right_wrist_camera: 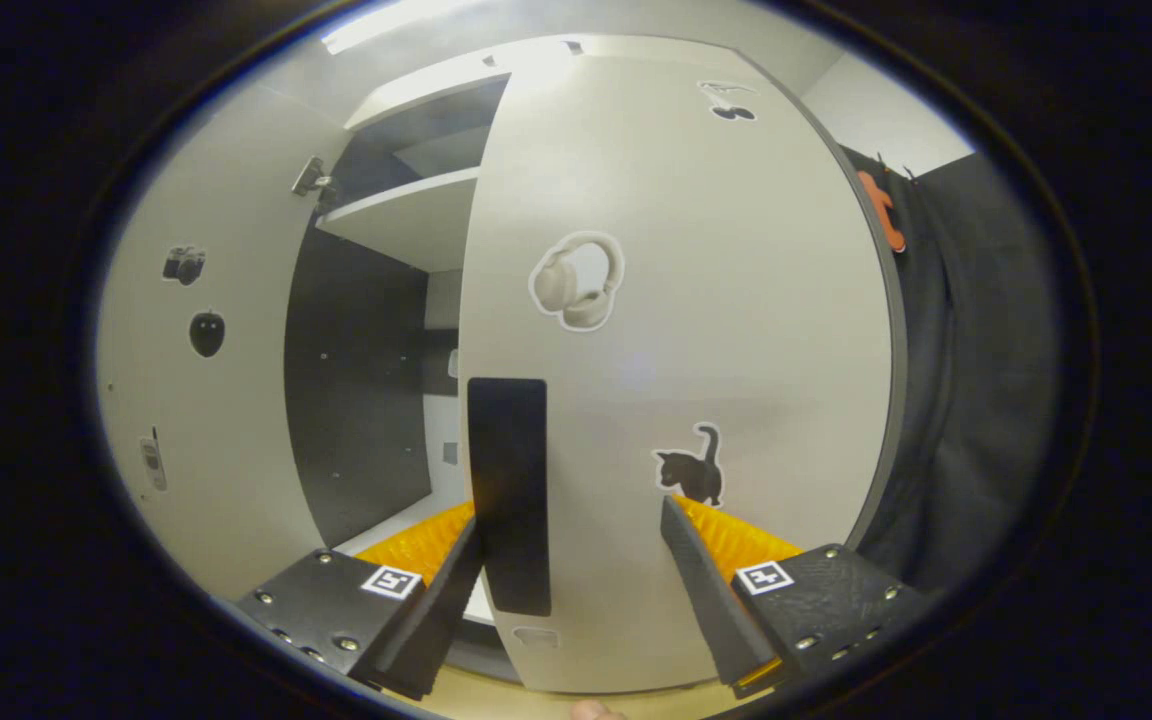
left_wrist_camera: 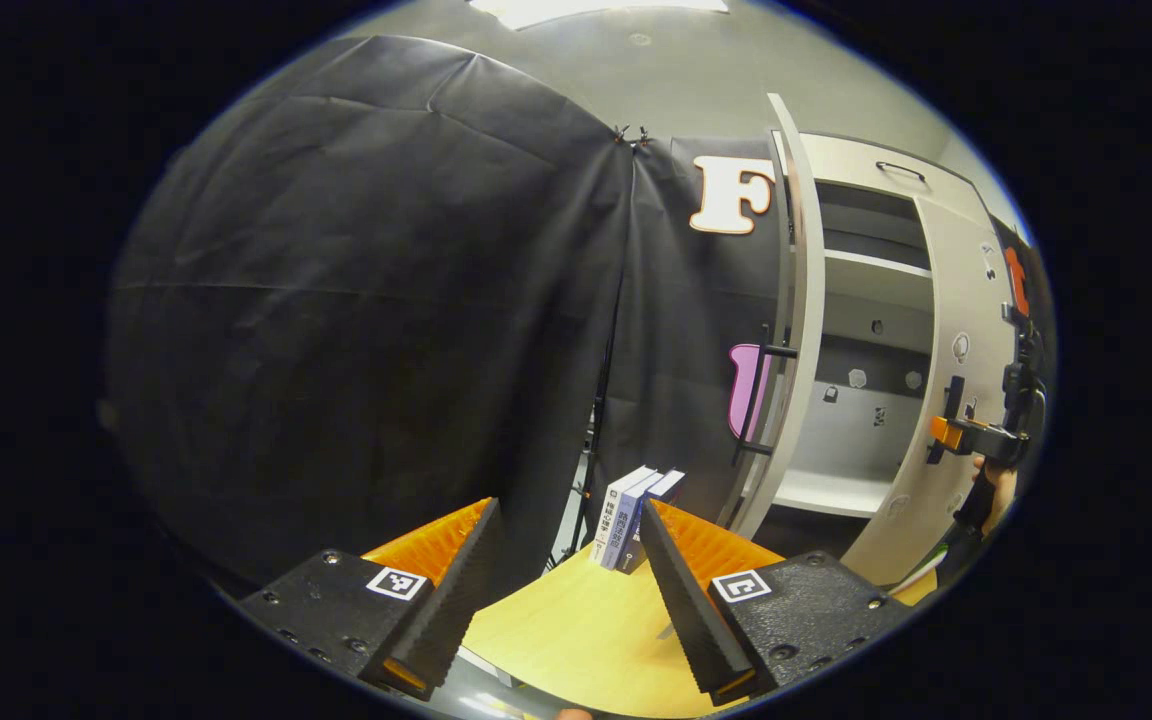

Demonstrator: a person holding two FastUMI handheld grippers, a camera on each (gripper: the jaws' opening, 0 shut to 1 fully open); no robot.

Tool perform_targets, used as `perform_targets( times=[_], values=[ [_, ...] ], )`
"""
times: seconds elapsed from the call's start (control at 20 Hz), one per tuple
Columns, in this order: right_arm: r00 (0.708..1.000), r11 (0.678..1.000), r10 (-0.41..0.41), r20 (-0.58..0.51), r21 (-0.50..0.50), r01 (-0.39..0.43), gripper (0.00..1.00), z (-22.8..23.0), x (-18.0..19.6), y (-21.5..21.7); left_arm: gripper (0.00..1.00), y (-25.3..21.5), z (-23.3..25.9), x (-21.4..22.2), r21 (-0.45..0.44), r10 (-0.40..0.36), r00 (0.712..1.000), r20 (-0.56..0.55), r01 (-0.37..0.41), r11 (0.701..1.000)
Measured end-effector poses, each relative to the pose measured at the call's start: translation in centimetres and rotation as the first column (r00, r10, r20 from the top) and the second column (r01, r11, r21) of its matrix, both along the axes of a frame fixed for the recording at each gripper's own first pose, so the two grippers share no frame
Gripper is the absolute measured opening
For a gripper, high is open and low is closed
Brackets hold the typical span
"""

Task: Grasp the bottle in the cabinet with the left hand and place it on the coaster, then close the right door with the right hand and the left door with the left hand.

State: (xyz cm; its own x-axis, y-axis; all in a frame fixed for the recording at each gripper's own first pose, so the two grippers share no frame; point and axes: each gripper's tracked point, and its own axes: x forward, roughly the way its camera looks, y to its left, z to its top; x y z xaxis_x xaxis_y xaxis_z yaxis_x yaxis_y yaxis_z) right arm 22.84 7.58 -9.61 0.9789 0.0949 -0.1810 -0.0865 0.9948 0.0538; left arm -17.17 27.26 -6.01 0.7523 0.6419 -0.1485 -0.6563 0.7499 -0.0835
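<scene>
My left gripper (left_wrist_camera: 569, 525) is open over the near corner of the wooden table (left_wrist_camera: 576, 630), with nothing between its fingers. The white cabinet stands at the right: its left door (left_wrist_camera: 798, 330) swung wide, its right door (left_wrist_camera: 946, 380) partly closed. My right gripper (left_wrist_camera: 941, 432), held by a hand (left_wrist_camera: 998, 490), is at that door's handle. In the right gripper view the right gripper (right_wrist_camera: 571, 520) is open against the right door (right_wrist_camera: 696, 340). The black vertical handle (right_wrist_camera: 508, 480) stands between its fingers, close to the left finger (right_wrist_camera: 436, 600).
Three books (left_wrist_camera: 633, 515) stand upright on the table just past my left fingers. The cabinet's shelves (left_wrist_camera: 871, 265) show in the gap between the doors. The left door's inner face (right_wrist_camera: 196, 400) carries stickers. Black cloth wall (left_wrist_camera: 366, 330) hangs to the left.
</scene>
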Motion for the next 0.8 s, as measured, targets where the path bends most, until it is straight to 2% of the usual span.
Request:
perform_targets(
  times=[0.45, 0.5, 0.75, 0.8],
  values=[
    [0.999, 0.999, -0.044, 0.001, -0.007, 0.044, 0.98, -0.1, 0.5, -0.1, 0.89, 0.1, -0.5, 1.1, -0.010, -0.029, 1.000, -0.009, 0.029, 1.000],
    [0.999, 0.999, -0.046, 0.000, -0.005, 0.046, 0.99, -0.1, 0.5, 0.0, 0.84, -0.1, -0.6, 1.6, -0.011, -0.043, 0.999, -0.010, 0.043, 0.999],
    [1.000, 0.999, -0.027, 0.013, 0.018, 0.027, 0.99, 0.7, -0.8, 0.4, 0.84, -0.7, -1.0, 5.8, -0.006, -0.164, 0.986, -0.016, 0.163, 0.987],
    [0.999, 1.000, -0.025, 0.040, 0.017, 0.024, 0.99, 1.5, -1.4, 0.3, 0.89, -0.7, -1.3, 6.8, -0.008, -0.192, 0.981, -0.019, 0.192, 0.981]
  ],
)
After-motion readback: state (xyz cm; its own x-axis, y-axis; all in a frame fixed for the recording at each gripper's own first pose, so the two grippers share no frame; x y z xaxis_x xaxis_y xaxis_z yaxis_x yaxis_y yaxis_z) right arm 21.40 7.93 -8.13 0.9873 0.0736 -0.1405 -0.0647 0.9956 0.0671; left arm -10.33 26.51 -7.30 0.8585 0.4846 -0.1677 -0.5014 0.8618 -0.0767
